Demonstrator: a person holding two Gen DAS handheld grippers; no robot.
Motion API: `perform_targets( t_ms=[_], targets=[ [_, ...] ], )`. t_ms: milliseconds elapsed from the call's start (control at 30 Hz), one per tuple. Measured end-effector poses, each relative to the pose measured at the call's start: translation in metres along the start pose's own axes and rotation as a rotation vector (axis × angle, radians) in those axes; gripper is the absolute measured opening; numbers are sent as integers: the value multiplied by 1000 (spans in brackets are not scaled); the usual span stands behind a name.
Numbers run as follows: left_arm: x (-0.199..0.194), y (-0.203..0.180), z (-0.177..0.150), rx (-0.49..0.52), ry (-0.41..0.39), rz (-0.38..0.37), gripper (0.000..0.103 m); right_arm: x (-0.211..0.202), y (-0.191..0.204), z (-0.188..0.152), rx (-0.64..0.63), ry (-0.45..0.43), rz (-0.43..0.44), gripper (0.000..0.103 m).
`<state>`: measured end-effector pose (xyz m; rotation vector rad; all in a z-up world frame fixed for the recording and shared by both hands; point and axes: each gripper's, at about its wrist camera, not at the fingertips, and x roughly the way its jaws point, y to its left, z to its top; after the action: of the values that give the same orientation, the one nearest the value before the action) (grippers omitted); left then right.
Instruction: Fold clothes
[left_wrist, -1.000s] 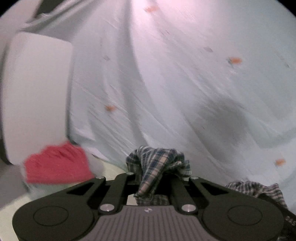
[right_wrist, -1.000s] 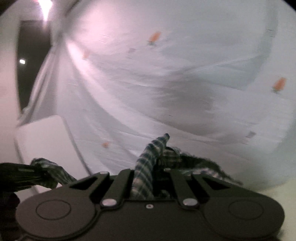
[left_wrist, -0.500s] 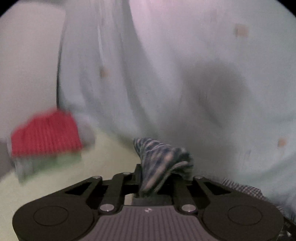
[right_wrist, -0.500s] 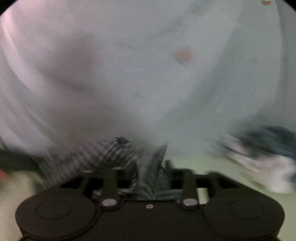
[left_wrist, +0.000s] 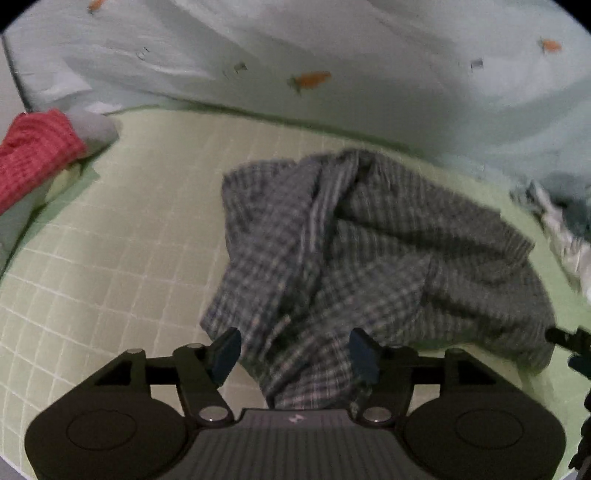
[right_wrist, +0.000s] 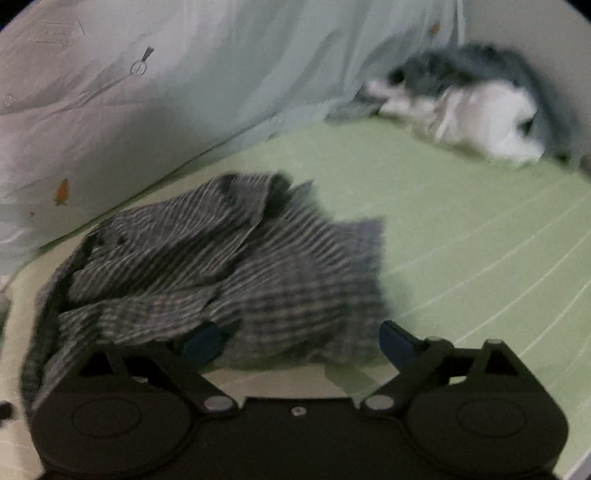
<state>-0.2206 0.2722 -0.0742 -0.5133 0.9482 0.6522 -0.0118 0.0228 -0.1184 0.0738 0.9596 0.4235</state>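
Plaid shirt (left_wrist: 369, 258) lies crumpled on the green sheet (left_wrist: 147, 221), no containers in view; left gripper (left_wrist: 295, 354) and right gripper (right_wrist: 295, 343), jaws just opened, pinch nothing though cloth lies between them; fabric looks light, limp, so regrip at a hem or corner.

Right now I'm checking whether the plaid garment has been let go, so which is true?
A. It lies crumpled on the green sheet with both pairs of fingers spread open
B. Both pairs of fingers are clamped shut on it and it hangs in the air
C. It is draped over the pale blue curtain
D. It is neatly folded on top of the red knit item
A: the plaid garment lies bunched on the green sheet, and the left gripper and right gripper both show fingers spread apart, having just been opening, with cloth loose between them.
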Motion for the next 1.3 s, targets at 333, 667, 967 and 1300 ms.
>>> perform_targets(
  t_ms=[333,667,967,1300],
  targets=[
    [56,1,-13,-10,192,-36,78,32,-7,2,167,61,79,100],
    [71,-1,-4,1,193,-12,11,67,-51,14,504,70,169,47],
    [-5,8,22,-14,-93,39,7,26,-46,41,451,-93,243,7],
    [-128,-24,43,56,-481,85,6,-95,-8,80,151,-401,344,6]
  ],
)
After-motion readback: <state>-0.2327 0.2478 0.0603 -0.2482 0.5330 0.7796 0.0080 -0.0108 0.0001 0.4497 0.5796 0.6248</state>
